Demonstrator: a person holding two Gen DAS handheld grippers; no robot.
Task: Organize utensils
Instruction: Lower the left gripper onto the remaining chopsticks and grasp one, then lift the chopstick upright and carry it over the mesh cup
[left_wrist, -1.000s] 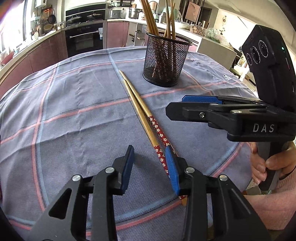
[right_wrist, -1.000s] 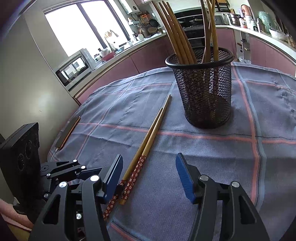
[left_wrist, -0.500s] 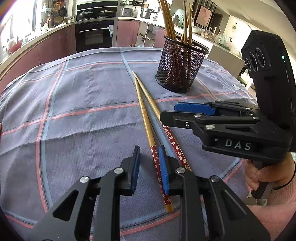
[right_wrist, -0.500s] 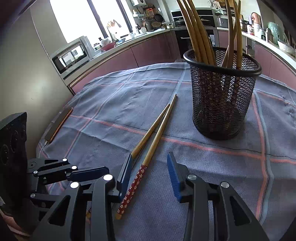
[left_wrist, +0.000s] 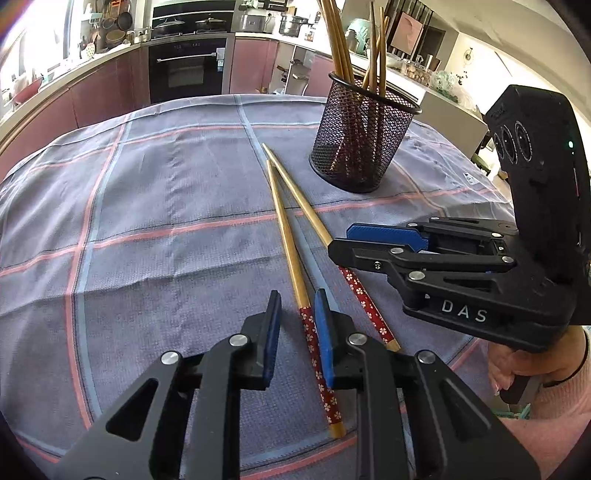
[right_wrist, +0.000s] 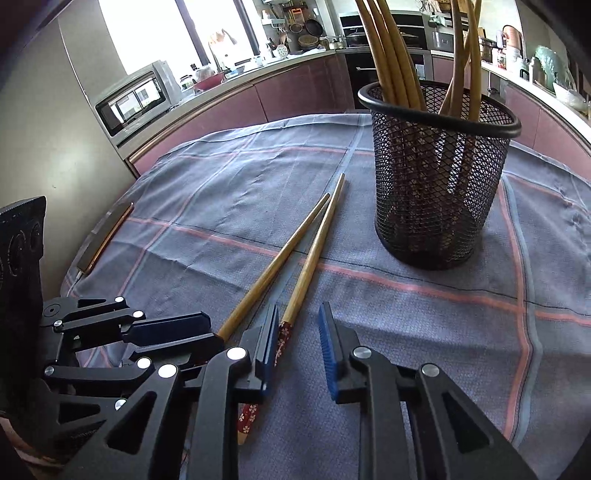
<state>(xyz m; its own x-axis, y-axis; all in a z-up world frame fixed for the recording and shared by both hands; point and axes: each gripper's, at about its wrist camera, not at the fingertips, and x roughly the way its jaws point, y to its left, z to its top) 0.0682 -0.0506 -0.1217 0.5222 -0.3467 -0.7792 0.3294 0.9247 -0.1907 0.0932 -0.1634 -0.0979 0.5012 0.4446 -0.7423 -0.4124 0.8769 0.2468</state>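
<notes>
Two bamboo chopsticks with red flowered handles lie crossed on the cloth. The left chopstick (left_wrist: 286, 236) (right_wrist: 273, 266) runs between the fingers of my left gripper (left_wrist: 297, 325) (right_wrist: 210, 328). It rests beside the right pad, and a gap stays at the left pad. The right chopstick (left_wrist: 306, 210) (right_wrist: 310, 258) lies between the closing jaws of my right gripper (right_wrist: 299, 328) (left_wrist: 343, 242). There it sits against the left pad, apart from the right one. A black mesh holder (left_wrist: 362, 147) (right_wrist: 436, 177) with several chopsticks upright in it stands beyond.
A grey-blue tablecloth (left_wrist: 147, 221) with pink lines covers the round table. A dark flat bar (right_wrist: 107, 236) lies at its left edge. A hand in a pink sleeve (left_wrist: 535, 369) holds the right gripper. Kitchen counters ring the table.
Both grippers' jaws have narrowed. The left gripper shifted so one chopstick now lies between its fingers. The right gripper moved in and lower over the other chopstick's handle.
</notes>
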